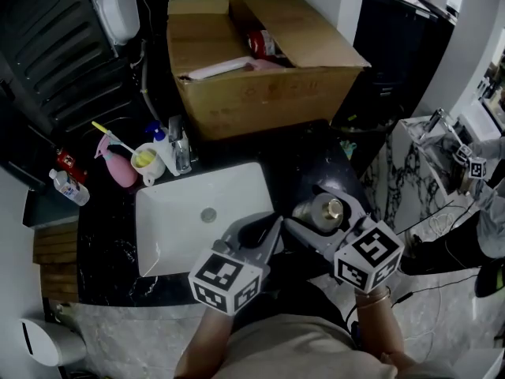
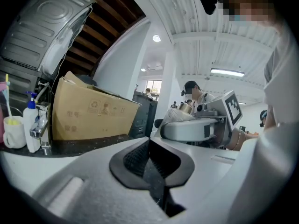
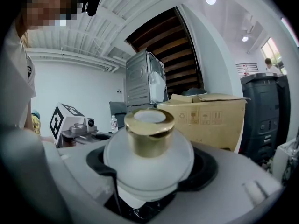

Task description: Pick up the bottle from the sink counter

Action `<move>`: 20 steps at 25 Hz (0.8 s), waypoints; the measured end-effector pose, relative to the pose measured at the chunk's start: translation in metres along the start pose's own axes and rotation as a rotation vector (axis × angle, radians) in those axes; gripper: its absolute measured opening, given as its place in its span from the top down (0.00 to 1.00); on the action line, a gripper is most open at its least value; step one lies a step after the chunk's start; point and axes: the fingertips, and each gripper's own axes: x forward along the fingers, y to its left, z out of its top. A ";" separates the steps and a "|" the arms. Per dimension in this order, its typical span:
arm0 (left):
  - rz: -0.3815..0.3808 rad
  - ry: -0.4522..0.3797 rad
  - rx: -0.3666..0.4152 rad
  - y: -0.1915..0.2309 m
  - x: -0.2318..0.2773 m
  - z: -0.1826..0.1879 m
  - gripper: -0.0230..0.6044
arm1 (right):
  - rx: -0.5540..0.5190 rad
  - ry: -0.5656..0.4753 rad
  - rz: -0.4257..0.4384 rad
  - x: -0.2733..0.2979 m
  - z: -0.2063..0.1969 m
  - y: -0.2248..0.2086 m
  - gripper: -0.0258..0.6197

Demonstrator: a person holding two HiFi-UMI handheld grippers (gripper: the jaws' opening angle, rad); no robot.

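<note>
I am gripping the bottle (image 3: 148,143) in my right tool (image 1: 314,219), its two jaws clamping against the frosted, rounded white body from either side, just below the gold cap (image 3: 149,130), which is pointing up. The bottle is standing upright in that grip, over the dark marbled surface (image 1: 316,160) just to the right of the white sink (image 1: 170,235), toward the near edge. I cannot tell whether its base is touching the surface or hanging clear of it. My left tool (image 1: 267,231) is sitting clenched with nothing in it, its dark pads pressing together, and it is hovering over the near right corner of the sink, just beside the right tool and to its left. At the far side a large open cardboard box (image 1: 268,93) is standing on the surface, with some items lying inside it. Near the far left corner of the sink a pink spray bottle (image 1: 120,168), a white cup (image 1: 150,163) holding a yellow toothbrush (image 1: 114,139), a pump bottle with a blue top (image 1: 160,136) and a chrome faucet (image 1: 180,148) are crowding together. Further left, well apart from the sink, a small clear bottle with a red label (image 1: 69,188) is lying tilted.
</note>
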 end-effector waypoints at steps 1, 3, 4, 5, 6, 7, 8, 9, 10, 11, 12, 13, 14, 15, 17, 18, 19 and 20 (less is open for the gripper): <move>0.002 0.000 -0.004 0.000 0.000 -0.001 0.95 | 0.000 0.004 0.002 0.000 -0.001 0.000 0.43; 0.005 0.002 -0.011 0.001 -0.001 -0.003 0.95 | 0.001 0.010 0.005 0.001 -0.001 0.001 0.43; 0.007 0.003 -0.014 0.002 -0.002 -0.004 0.95 | 0.002 0.011 0.005 0.001 -0.002 0.001 0.43; 0.009 0.003 -0.016 0.002 -0.002 -0.005 0.95 | 0.003 0.013 0.003 0.001 -0.002 0.001 0.43; 0.011 0.003 -0.018 0.002 -0.003 -0.006 0.95 | 0.003 0.014 0.001 0.001 -0.003 0.000 0.43; 0.012 0.002 -0.020 0.003 -0.003 -0.006 0.95 | 0.003 0.015 -0.002 0.000 -0.003 0.000 0.43; 0.013 0.000 -0.022 0.003 -0.004 -0.006 0.95 | 0.003 0.016 -0.004 0.000 -0.003 -0.001 0.43; 0.013 -0.001 -0.025 0.004 -0.004 -0.006 0.95 | 0.002 0.017 -0.005 0.000 -0.004 -0.001 0.43; 0.014 -0.002 -0.026 0.004 -0.004 -0.007 0.95 | 0.000 0.020 -0.004 0.000 -0.004 0.000 0.43; 0.014 -0.002 -0.027 0.003 -0.005 -0.007 0.95 | -0.003 0.023 -0.002 0.000 -0.005 0.001 0.43; 0.014 -0.002 -0.027 0.003 -0.005 -0.008 0.95 | -0.009 0.027 0.000 -0.001 -0.006 0.001 0.43; 0.015 -0.002 -0.026 0.003 -0.005 -0.008 0.95 | -0.016 0.031 0.002 -0.001 -0.006 0.002 0.43; 0.015 -0.002 -0.026 0.003 -0.005 -0.008 0.95 | -0.022 0.032 0.004 -0.001 -0.006 0.003 0.43; 0.016 -0.002 -0.026 0.004 -0.005 -0.007 0.95 | -0.025 0.031 0.006 -0.001 -0.005 0.003 0.43; 0.015 -0.002 -0.027 0.003 -0.005 -0.007 0.95 | -0.028 0.028 0.008 -0.001 -0.002 0.003 0.43; 0.014 -0.001 -0.027 0.002 -0.004 -0.006 0.95 | -0.028 0.026 0.008 -0.001 -0.001 0.003 0.43; 0.013 -0.001 -0.028 0.002 -0.004 -0.006 0.95 | -0.028 0.025 0.006 -0.001 0.000 0.003 0.43; 0.013 -0.002 -0.028 0.002 -0.004 -0.006 0.95 | -0.028 0.026 0.004 -0.001 0.000 0.002 0.43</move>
